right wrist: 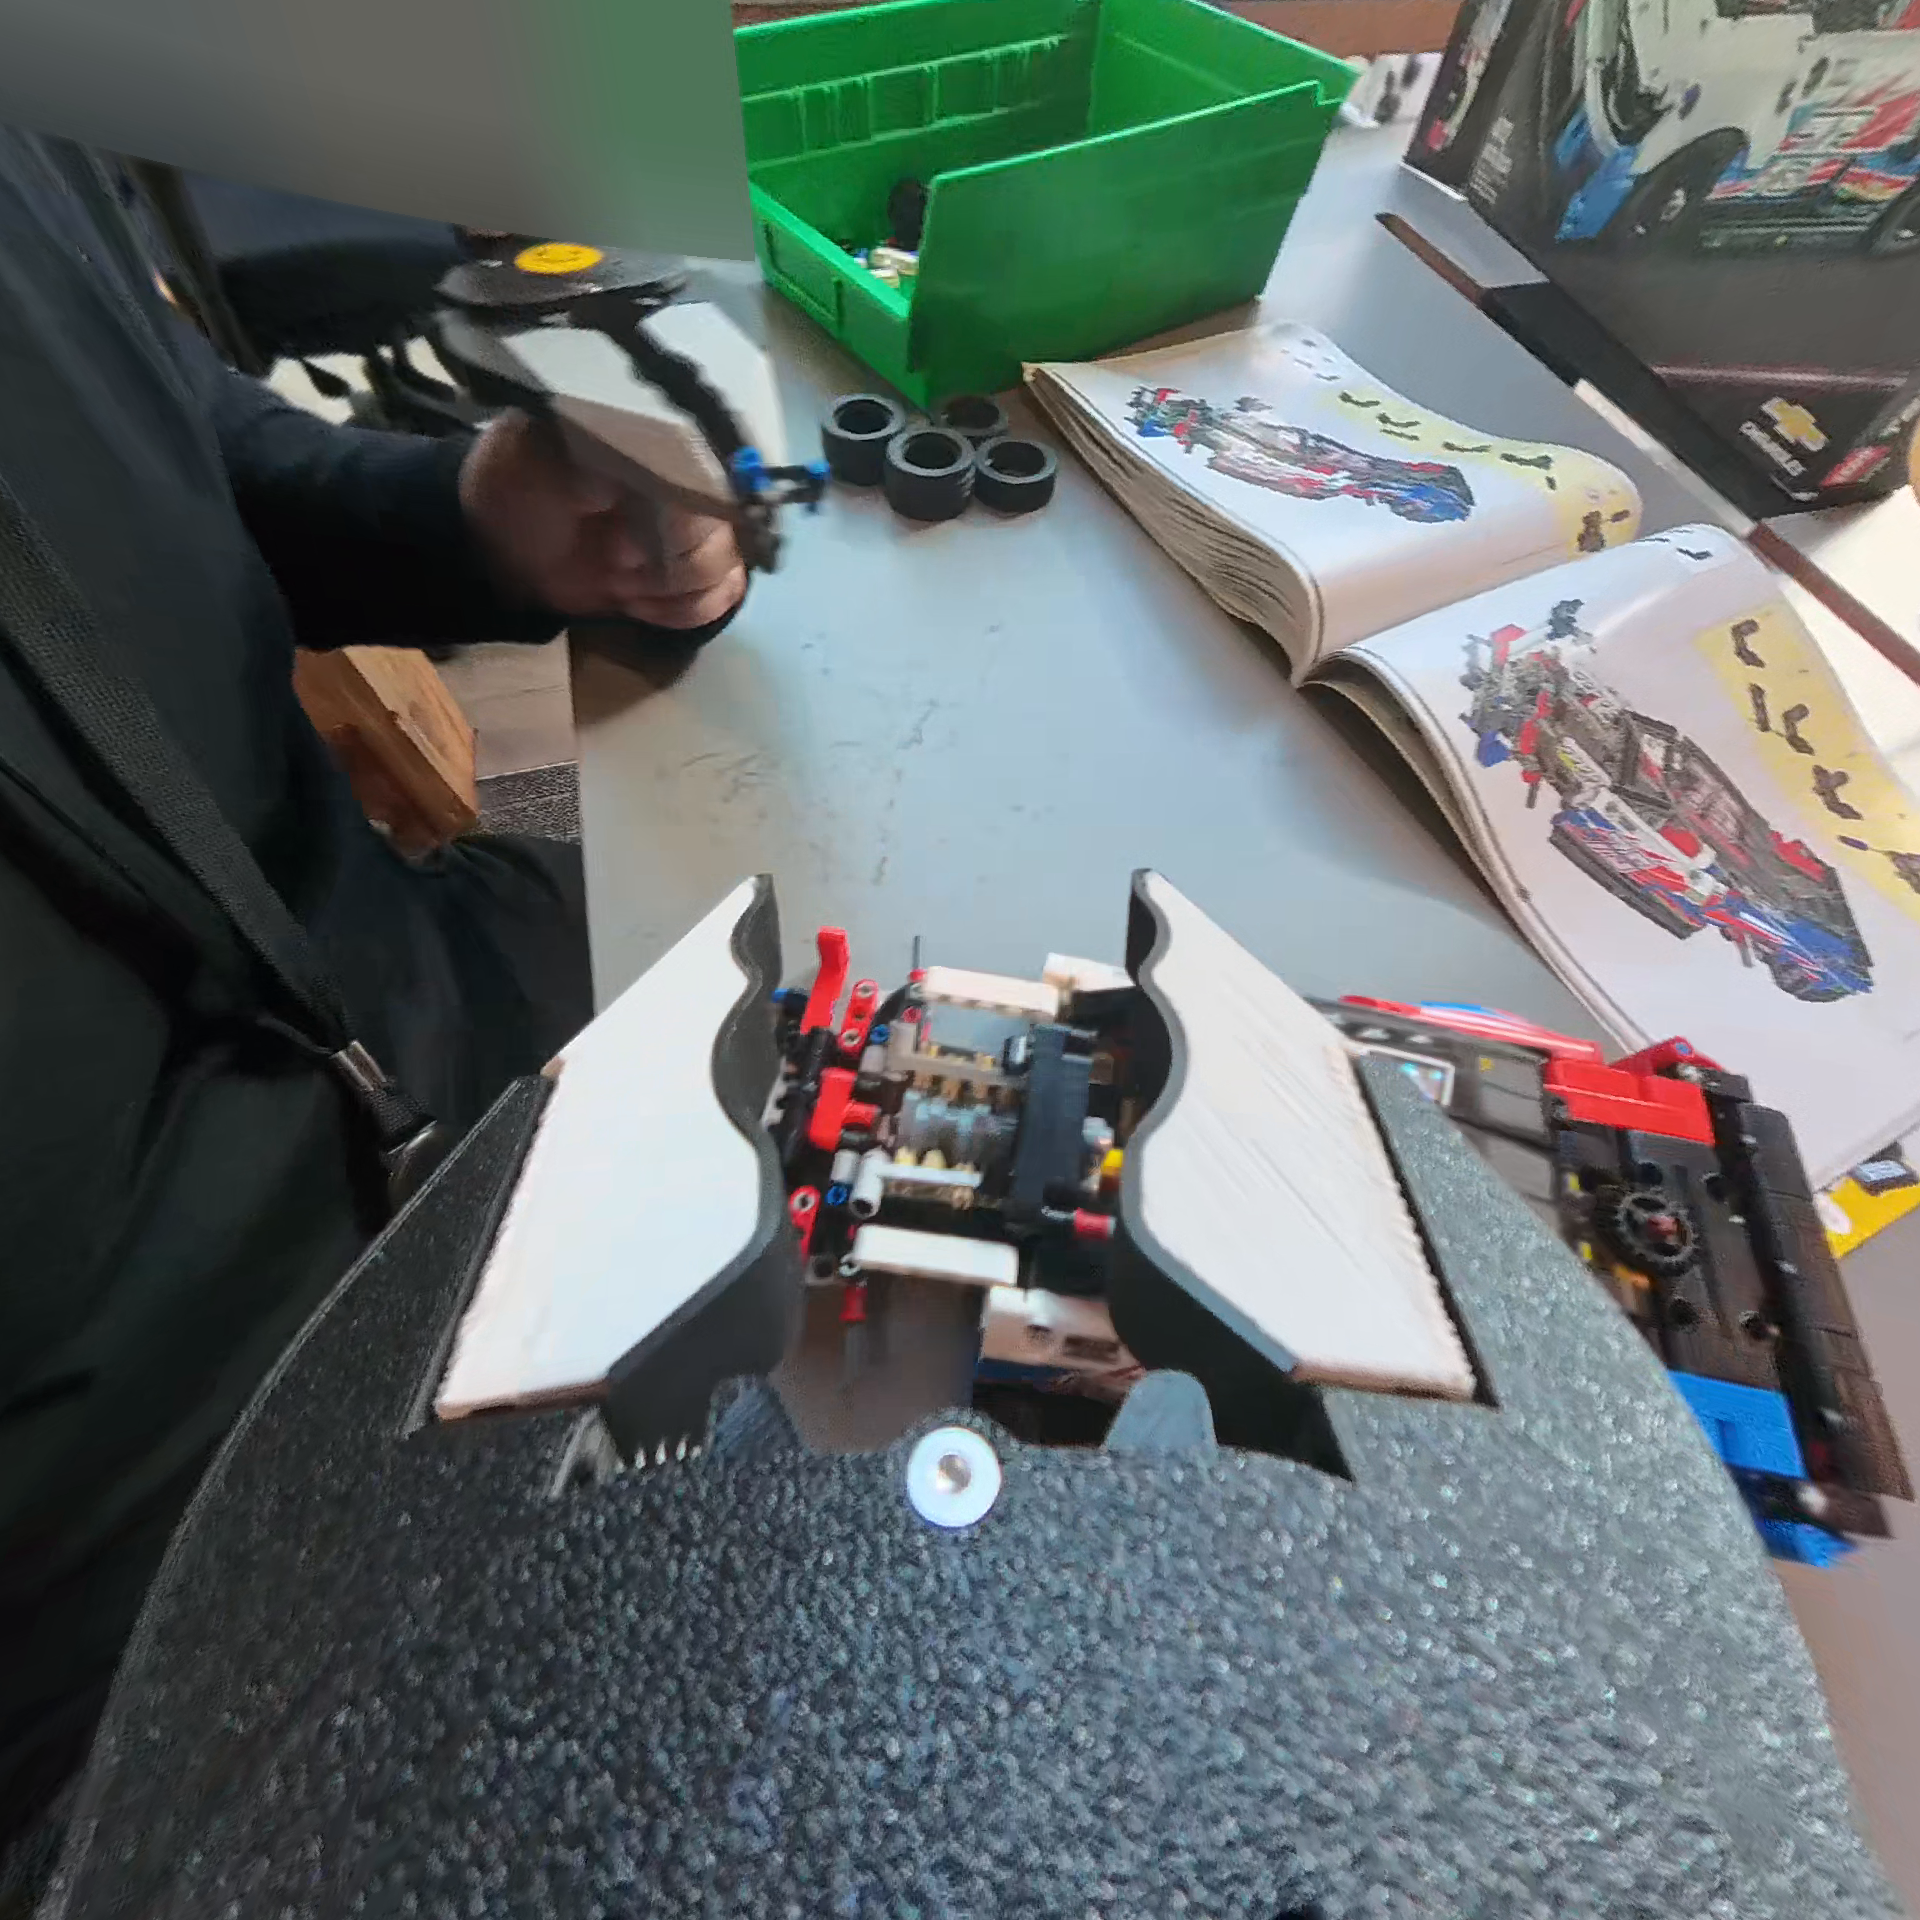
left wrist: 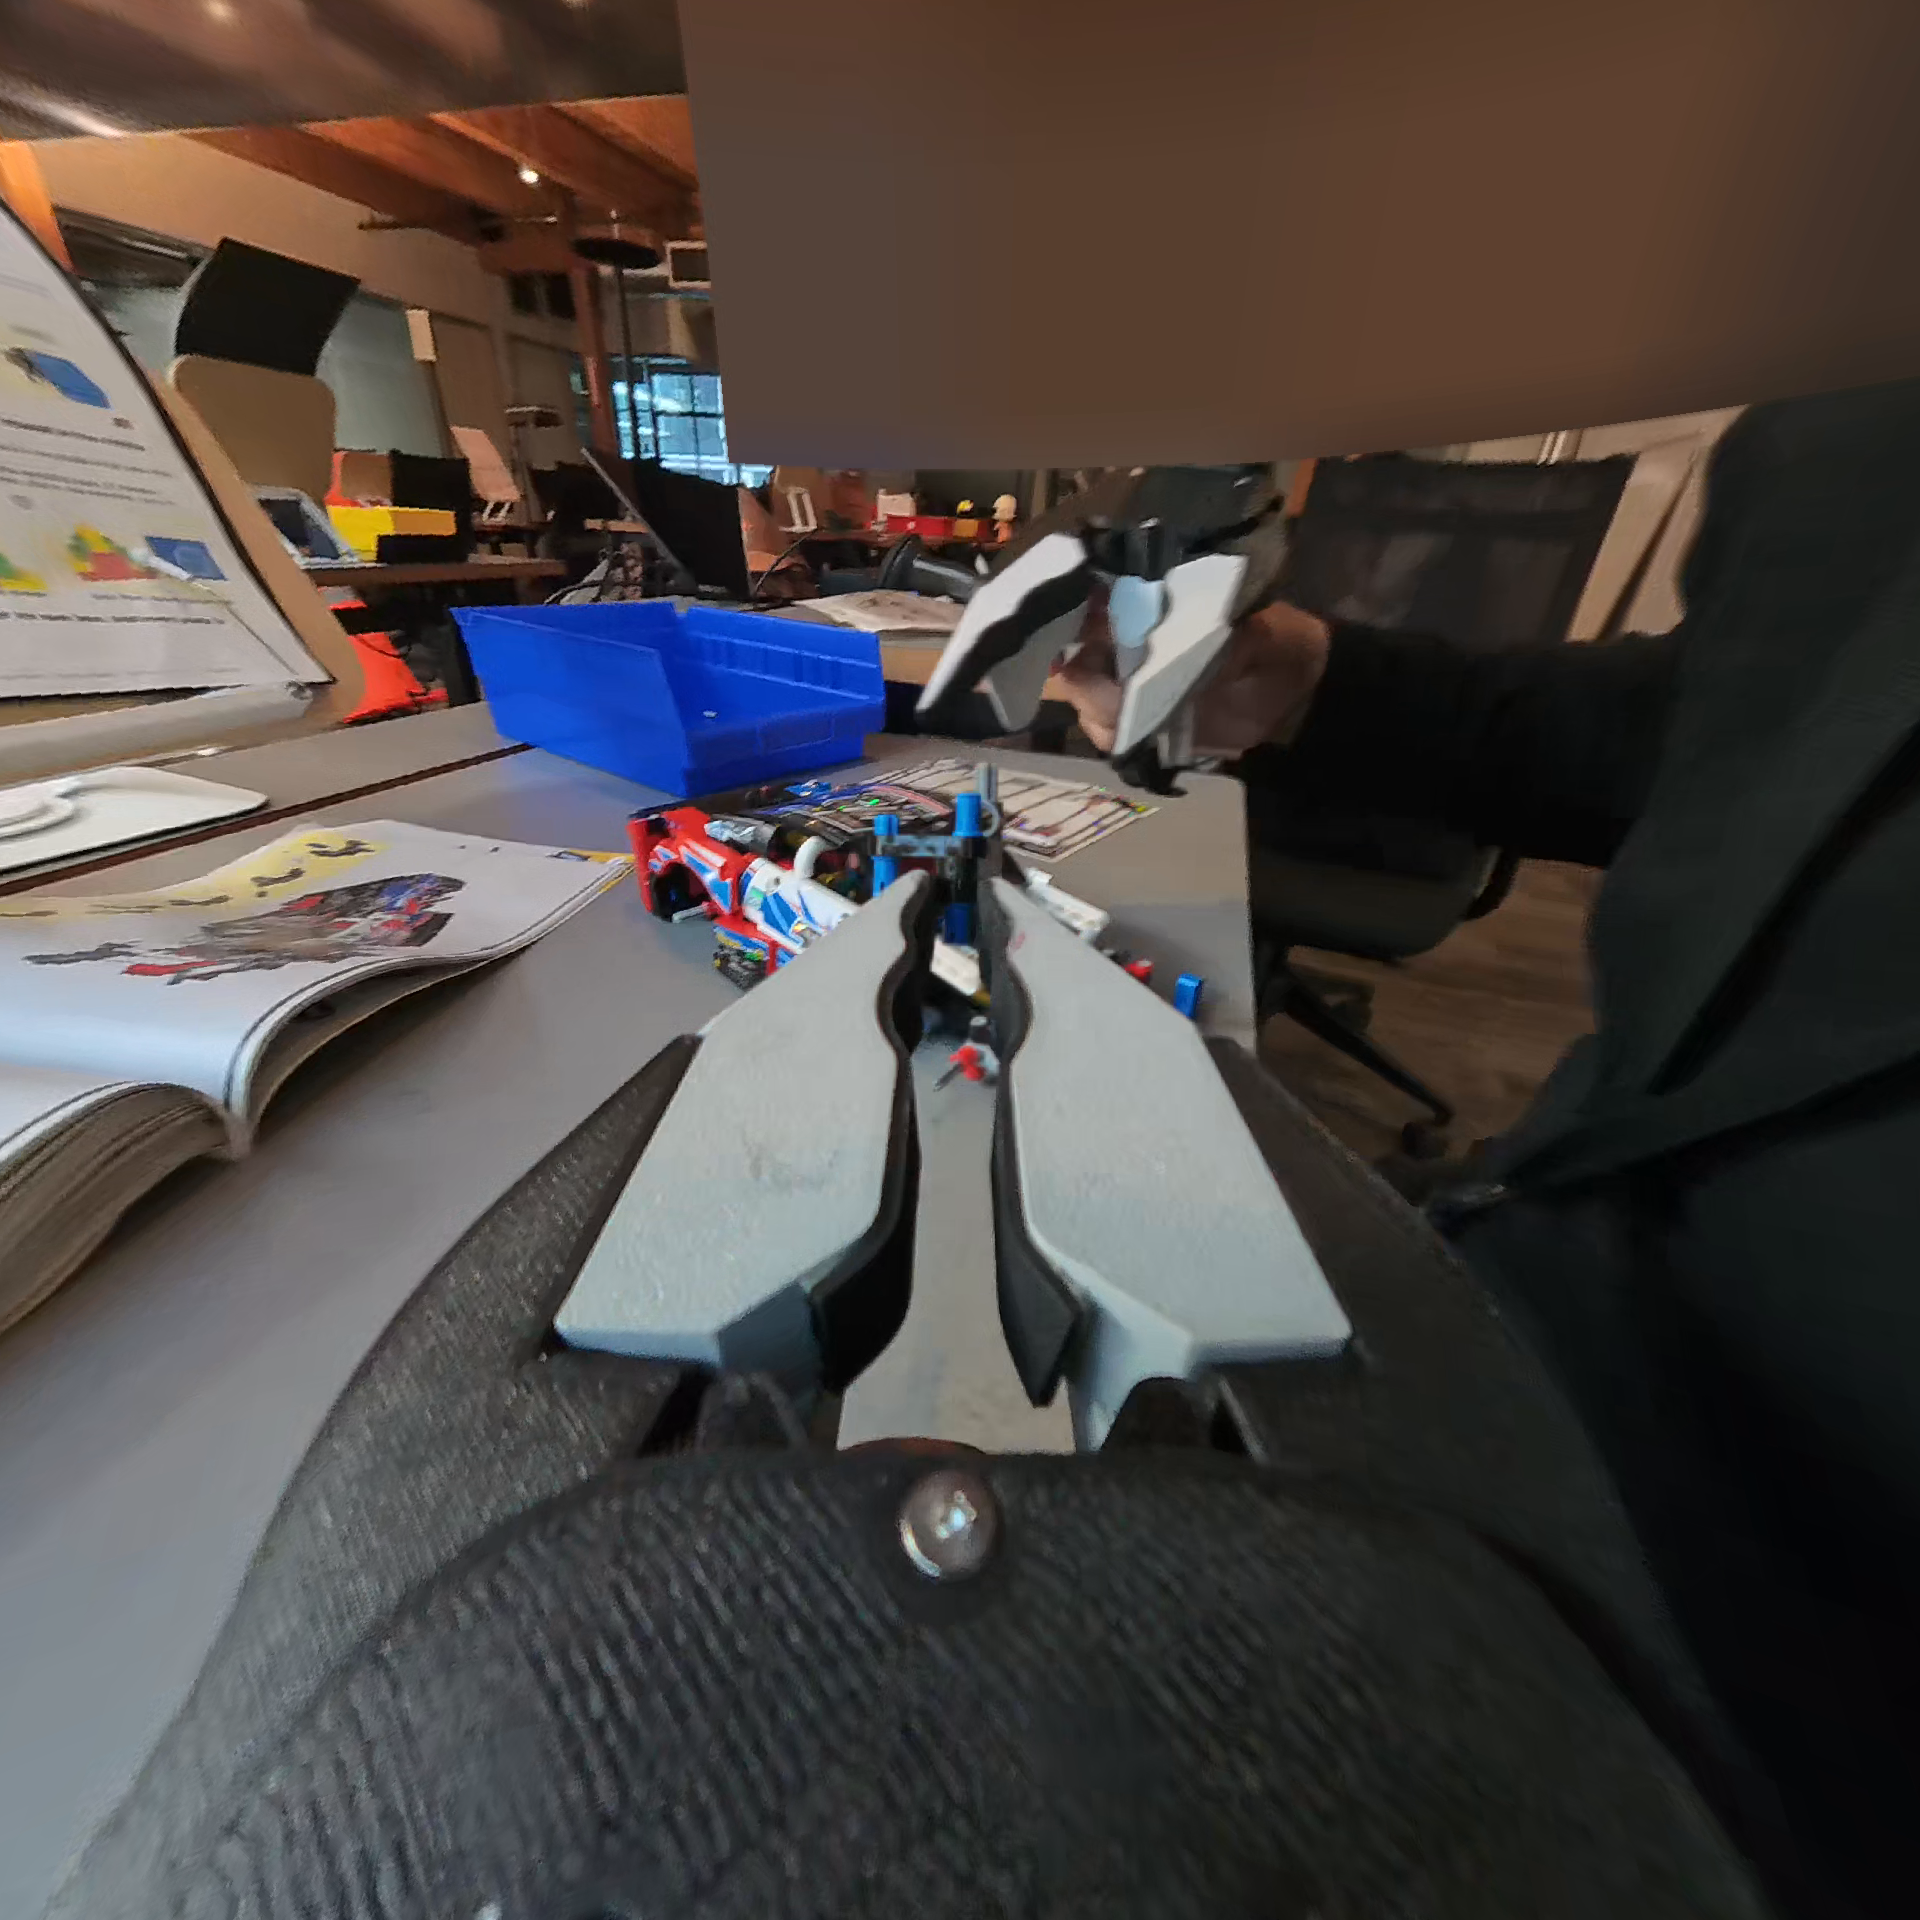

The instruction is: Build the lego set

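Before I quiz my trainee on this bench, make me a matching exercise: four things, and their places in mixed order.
Things:
1. black tyres
2. blue-and-black pin assembly
3. car model
4. instruction book

Places:
A. open on the table
B. below the open right gripper
C. beside the green bin
D. clamped in the left gripper

Pairs: 1-C, 2-D, 3-B, 4-A
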`<state>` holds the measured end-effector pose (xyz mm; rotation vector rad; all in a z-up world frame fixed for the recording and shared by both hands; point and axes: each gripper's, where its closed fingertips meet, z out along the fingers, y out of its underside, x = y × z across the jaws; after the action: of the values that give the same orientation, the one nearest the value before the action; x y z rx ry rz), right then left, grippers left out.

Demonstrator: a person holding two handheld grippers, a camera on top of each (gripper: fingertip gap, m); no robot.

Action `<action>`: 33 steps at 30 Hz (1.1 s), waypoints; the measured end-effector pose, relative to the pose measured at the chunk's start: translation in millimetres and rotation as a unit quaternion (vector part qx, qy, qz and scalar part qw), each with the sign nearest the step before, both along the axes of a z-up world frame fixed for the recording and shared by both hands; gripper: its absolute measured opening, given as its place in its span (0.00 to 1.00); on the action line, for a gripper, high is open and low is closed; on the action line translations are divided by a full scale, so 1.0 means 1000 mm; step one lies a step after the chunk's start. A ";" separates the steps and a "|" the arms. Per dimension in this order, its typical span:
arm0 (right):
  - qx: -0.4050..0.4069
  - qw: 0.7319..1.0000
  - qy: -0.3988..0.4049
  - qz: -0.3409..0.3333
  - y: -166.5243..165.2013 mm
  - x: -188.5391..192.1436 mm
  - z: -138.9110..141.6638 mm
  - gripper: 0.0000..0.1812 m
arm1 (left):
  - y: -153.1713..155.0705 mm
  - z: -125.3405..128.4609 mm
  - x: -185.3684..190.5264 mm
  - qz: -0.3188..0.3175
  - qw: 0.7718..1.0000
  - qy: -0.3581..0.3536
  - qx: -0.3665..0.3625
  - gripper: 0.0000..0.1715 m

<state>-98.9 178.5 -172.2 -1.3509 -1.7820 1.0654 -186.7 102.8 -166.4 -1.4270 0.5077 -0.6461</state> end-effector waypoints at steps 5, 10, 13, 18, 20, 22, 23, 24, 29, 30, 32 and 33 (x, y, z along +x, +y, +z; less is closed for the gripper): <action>0.005 1.000 -0.006 -0.012 0.022 -0.027 0.009 0.32 | -0.004 0.006 -0.010 0.001 0.999 -0.049 0.001 0.03; -0.016 1.000 -0.002 0.020 0.017 -0.057 0.014 0.22 | -0.003 0.009 -0.023 0.010 0.996 -0.088 -0.006 0.02; -0.029 0.999 -0.012 0.039 0.009 -0.071 0.010 0.21 | -0.003 0.010 -0.027 0.020 0.995 -0.098 -0.006 0.03; -0.013 0.999 -0.038 0.014 0.009 -0.082 0.001 0.15 | 0.004 0.011 -0.050 0.060 0.987 -0.147 -0.019 0.03; -0.014 0.999 -0.041 -0.026 0.012 -0.086 0.003 0.08 | 0.009 0.009 -0.057 0.078 0.984 -0.157 -0.029 0.02; -0.022 0.998 -0.038 -0.047 0.003 -0.090 0.005 0.06 | 0.011 0.009 -0.057 0.080 0.984 -0.157 -0.033 0.02; -0.019 0.998 -0.039 -0.047 -0.004 -0.092 0.005 0.06 | 0.011 0.009 -0.057 0.080 0.984 -0.156 -0.031 0.02; -0.015 0.998 -0.038 -0.049 -0.010 -0.094 0.005 0.06 | 0.011 0.009 -0.057 0.080 0.984 -0.155 -0.028 0.03; -0.023 0.999 -0.027 -0.009 -0.048 -0.107 0.005 0.07 | 0.006 0.011 -0.046 0.066 0.989 -0.131 -0.012 0.02; -0.030 0.999 -0.024 0.007 -0.055 -0.109 0.006 0.08 | 0.006 0.011 -0.043 0.062 0.990 -0.123 -0.012 0.02; -0.039 0.999 -0.004 0.019 -0.062 -0.112 0.013 0.08 | 0.007 0.009 -0.041 0.067 0.992 -0.107 -0.012 0.03; -0.046 0.999 0.006 0.021 -0.064 -0.113 0.017 0.08 | 0.006 0.008 -0.039 0.068 0.993 -0.098 -0.010 0.03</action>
<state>-211.7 114.3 -155.1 -1.3642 -1.7791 1.1885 -225.2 109.2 -158.1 -1.3878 0.2487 -0.6748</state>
